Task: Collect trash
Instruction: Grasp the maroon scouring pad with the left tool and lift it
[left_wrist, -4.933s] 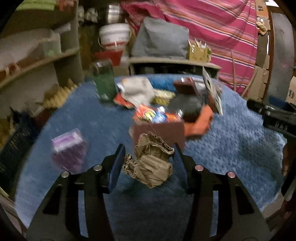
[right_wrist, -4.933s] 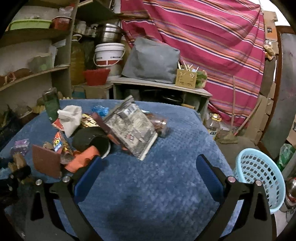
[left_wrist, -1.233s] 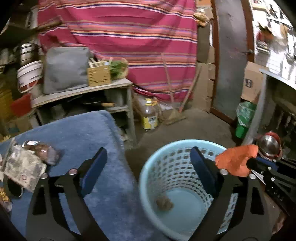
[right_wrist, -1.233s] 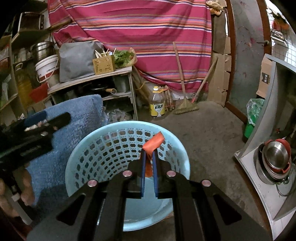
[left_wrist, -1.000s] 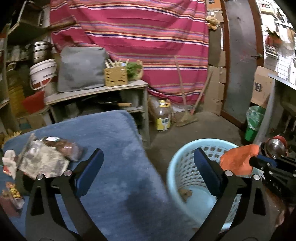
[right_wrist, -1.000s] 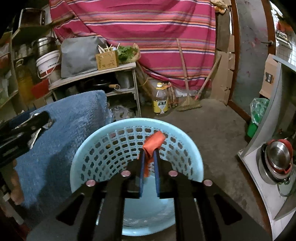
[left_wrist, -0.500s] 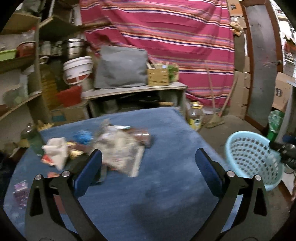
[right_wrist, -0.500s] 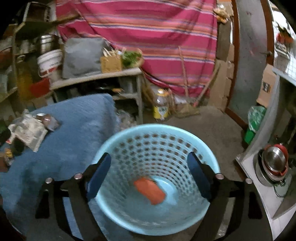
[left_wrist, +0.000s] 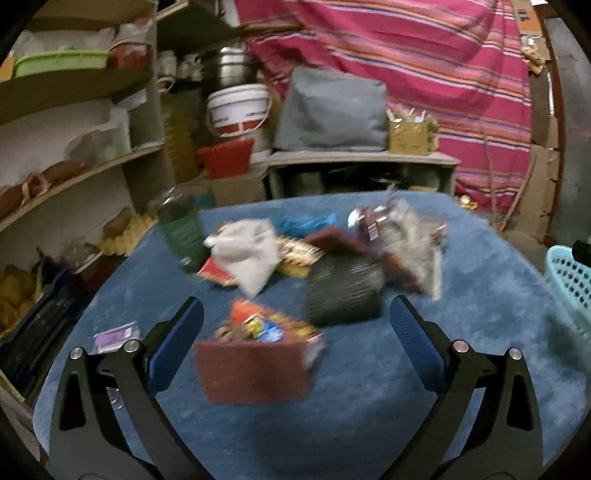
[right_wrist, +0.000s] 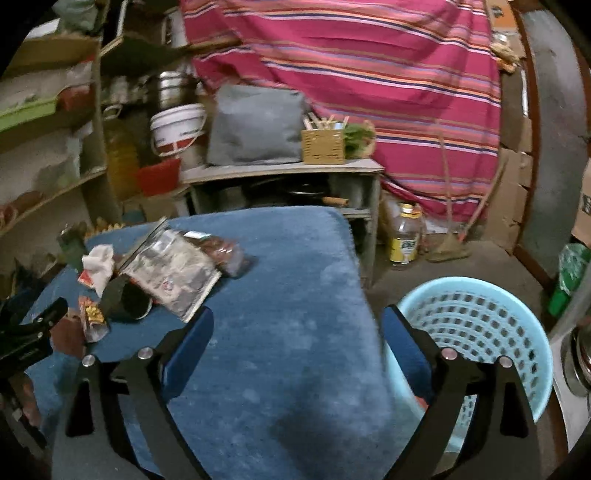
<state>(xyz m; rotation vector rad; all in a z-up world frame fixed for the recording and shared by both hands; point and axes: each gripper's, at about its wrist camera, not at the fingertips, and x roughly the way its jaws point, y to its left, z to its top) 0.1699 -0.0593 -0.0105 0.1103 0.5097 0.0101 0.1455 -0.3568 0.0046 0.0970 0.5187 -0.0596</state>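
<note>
A pile of trash lies on the blue-covered table (left_wrist: 369, 424): a brown card (left_wrist: 255, 369), colourful wrappers (left_wrist: 266, 326), a black cup (left_wrist: 343, 291), crumpled white paper (left_wrist: 247, 254), a green bottle (left_wrist: 183, 232) and a silver foil bag (left_wrist: 413, 240). My left gripper (left_wrist: 295, 314) is open, just short of the brown card, nothing gripped. My right gripper (right_wrist: 295, 321) hangs over bare table near its right edge, jaws opening wide with nothing between them. The light blue basket (right_wrist: 480, 317) stands on the floor to its right. The pile (right_wrist: 173, 269) lies far left.
Shelves (left_wrist: 74, 170) run along the left. Behind the table, a low stand (right_wrist: 280, 170) carries a grey cushion and a wicker box. An oil bottle (right_wrist: 404, 236) and a broom stand on the floor by the striped cloth. A purple packet (left_wrist: 114, 336) lies near the table's left edge.
My right gripper let the orange scrap fall into the basket, opened wide and swung left over the table. My left gripper swung from the basket to the trash pile.
</note>
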